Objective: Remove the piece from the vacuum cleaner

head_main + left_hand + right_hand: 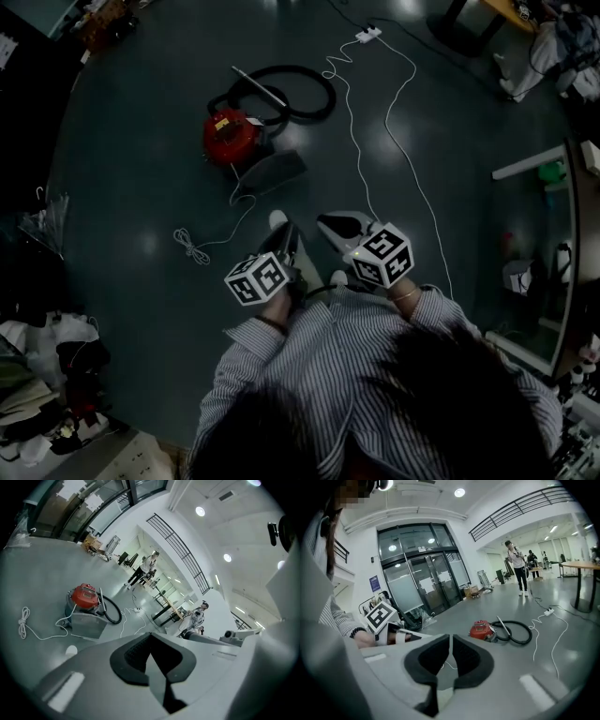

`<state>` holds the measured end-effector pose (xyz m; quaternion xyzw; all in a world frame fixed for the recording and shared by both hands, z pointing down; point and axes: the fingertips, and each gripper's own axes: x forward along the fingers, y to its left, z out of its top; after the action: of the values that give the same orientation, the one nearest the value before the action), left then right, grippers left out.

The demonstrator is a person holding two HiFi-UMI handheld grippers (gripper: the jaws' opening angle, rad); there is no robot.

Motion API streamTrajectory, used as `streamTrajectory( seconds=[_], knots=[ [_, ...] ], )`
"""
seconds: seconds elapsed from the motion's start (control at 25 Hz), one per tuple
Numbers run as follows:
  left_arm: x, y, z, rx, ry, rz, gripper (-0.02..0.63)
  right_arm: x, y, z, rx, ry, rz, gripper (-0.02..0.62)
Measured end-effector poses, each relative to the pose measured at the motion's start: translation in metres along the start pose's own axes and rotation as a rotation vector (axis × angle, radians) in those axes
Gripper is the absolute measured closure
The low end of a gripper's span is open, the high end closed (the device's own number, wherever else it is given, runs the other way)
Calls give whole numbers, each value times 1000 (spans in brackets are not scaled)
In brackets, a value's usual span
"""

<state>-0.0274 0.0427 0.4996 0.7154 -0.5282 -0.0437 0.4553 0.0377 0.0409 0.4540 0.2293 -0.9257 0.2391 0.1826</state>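
The red vacuum cleaner [230, 136] stands on the dark floor some way ahead of me, its black hose [300, 94] coiled behind it. A grey flat piece [272, 172] lies against its near side. In the left gripper view the vacuum cleaner [84, 597] and the grey piece [86, 625] show at the left. In the right gripper view the vacuum cleaner [482, 630] lies beyond the jaws. My left gripper [281, 234] is shut and empty, well short of the machine. My right gripper [333, 223], level with it, shows a thin slit between its pads with nothing in it.
A white power cord [192, 246] runs from the vacuum cleaner to a bundle on the floor. A second white cable leads to a power strip [367, 35]. Clutter is piled at the lower left [47, 375], shelving stands at the right [562, 272]. People stand far off [516, 566].
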Motion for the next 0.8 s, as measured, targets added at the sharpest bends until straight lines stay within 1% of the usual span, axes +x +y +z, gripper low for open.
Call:
streamTrajectory(
  seconds=[0.12,0.32,0.48,0.68,0.8],
  knots=[
    [19,27,22,-20,6,8,602,34,-21,11,14,29,-13,578],
    [57,76,88,-22,34,-8,600,109,-55,55,35,20,-11,577],
    [84,114,133,-11,74,-6,574,164,-78,80,48,47,-11,574],
    [114,156,168,-15,135,-5,555,219,-103,98,62,70,-36,569],
    [128,171,175,-22,162,1,538,240,-115,97,63,118,-40,557]
  ],
)
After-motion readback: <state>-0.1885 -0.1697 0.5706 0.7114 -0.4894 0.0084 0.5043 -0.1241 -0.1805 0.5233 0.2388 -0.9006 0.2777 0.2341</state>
